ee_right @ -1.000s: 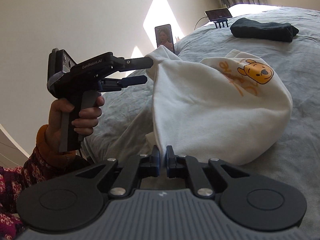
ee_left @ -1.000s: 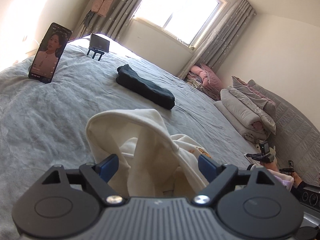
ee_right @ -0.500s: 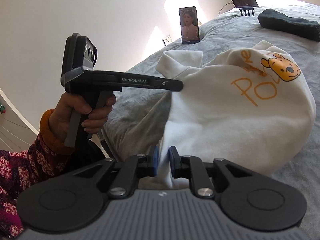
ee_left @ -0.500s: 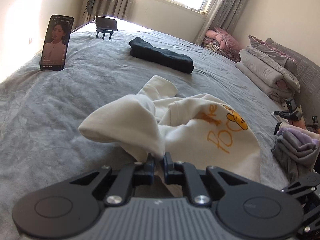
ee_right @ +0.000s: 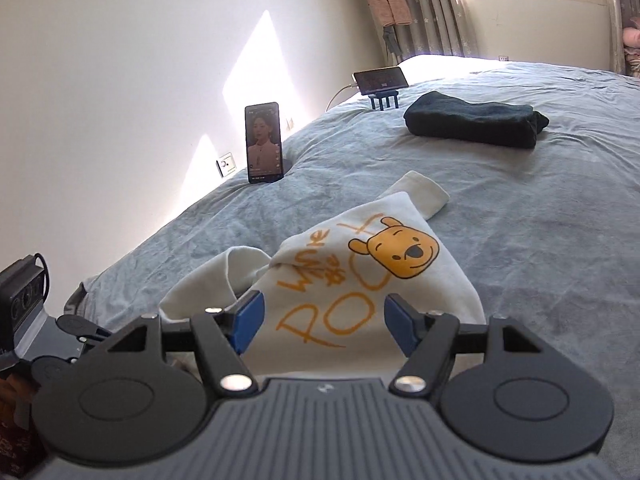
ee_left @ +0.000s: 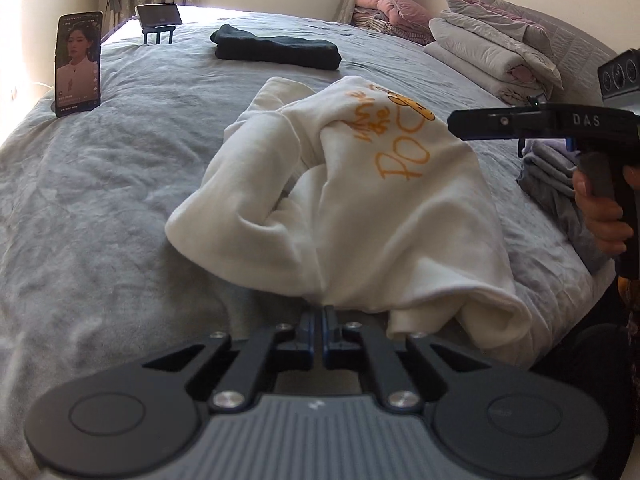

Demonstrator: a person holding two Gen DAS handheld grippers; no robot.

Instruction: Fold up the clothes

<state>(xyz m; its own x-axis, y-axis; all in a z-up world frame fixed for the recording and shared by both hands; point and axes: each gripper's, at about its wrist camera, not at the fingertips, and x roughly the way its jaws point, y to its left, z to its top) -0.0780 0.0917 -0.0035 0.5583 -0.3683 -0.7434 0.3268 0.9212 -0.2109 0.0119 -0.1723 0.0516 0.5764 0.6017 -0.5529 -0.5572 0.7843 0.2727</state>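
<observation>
A cream sweatshirt (ee_left: 352, 200) with an orange bear print lies bunched on the grey bed (ee_left: 100, 200). It also shows in the right wrist view (ee_right: 360, 280), print side up. My left gripper (ee_left: 319, 326) is shut on the sweatshirt's near edge. My right gripper (ee_right: 324, 324) is open, its blue pads on either side of the cloth just above it, holding nothing. The right gripper also shows in the left wrist view (ee_left: 520, 122), held over the sweatshirt's right side.
A folded dark garment (ee_left: 276, 52) lies farther back on the bed. A phone (ee_left: 77, 64) stands upright at the left edge and another device on a stand (ee_left: 158, 20) behind it. Folded grey clothes (ee_left: 560, 184) and stacked bedding (ee_left: 492, 48) lie at the right.
My right gripper has opened and let go of the sweatshirt. My left gripper, open a second ago, has shut on the cloth and the sweatshirt now rests lower on the bed.
</observation>
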